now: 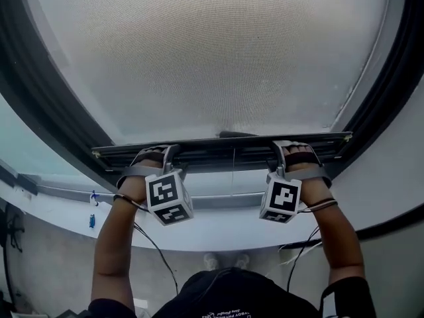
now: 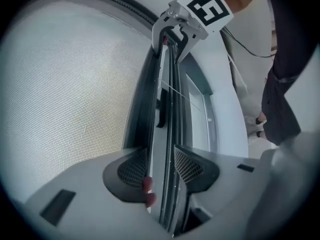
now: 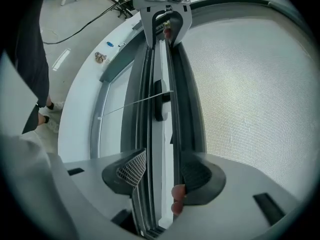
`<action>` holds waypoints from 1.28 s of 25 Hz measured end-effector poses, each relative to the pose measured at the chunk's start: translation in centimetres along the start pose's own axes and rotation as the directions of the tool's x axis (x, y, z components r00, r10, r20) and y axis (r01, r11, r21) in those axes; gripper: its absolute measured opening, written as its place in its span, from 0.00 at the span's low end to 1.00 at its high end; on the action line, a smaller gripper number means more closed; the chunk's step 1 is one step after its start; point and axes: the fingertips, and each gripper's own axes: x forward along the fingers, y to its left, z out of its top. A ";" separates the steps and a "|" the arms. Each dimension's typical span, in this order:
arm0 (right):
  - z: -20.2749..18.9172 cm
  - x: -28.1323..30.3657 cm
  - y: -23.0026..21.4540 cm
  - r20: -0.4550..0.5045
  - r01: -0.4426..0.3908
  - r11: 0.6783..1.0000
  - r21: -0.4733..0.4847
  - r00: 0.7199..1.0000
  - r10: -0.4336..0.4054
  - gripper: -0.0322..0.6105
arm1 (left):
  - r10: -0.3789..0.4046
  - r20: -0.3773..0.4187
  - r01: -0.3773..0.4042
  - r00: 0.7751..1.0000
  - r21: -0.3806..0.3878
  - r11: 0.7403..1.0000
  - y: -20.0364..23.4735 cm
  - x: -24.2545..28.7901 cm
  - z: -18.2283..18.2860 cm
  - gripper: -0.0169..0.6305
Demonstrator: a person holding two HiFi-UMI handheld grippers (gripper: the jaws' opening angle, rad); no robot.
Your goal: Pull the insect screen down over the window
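The grey mesh insect screen (image 1: 212,52) fills the upper window. Its dark bottom bar (image 1: 225,152) runs level across the head view, above the sill. My left gripper (image 1: 154,156) straddles the bar's left part. In the left gripper view the bar (image 2: 162,134) runs between the pads (image 2: 192,166), which sit against its sides. My right gripper (image 1: 295,156) straddles the right part. There the bar (image 3: 161,134) lies between wide-spread jaws, and the mesh pad (image 3: 132,169) stands just beside its edge. A dark pull handle (image 3: 159,104) sits mid-bar.
The curved dark window frame (image 1: 40,111) borders the screen on both sides. The white sill (image 1: 218,227) lies below the bar, with a small blue item (image 1: 92,220) at its left. Cables (image 1: 156,247) hang from both grippers over the person's dark shirt.
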 end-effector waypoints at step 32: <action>-0.8 3.2 7.7 -0.019 -0.161 0.987 0.009 0.987 0.161 0.37 | -0.090 -0.052 0.090 0.995 0.001 0.996 -6.6 4.9 -1.4 0.29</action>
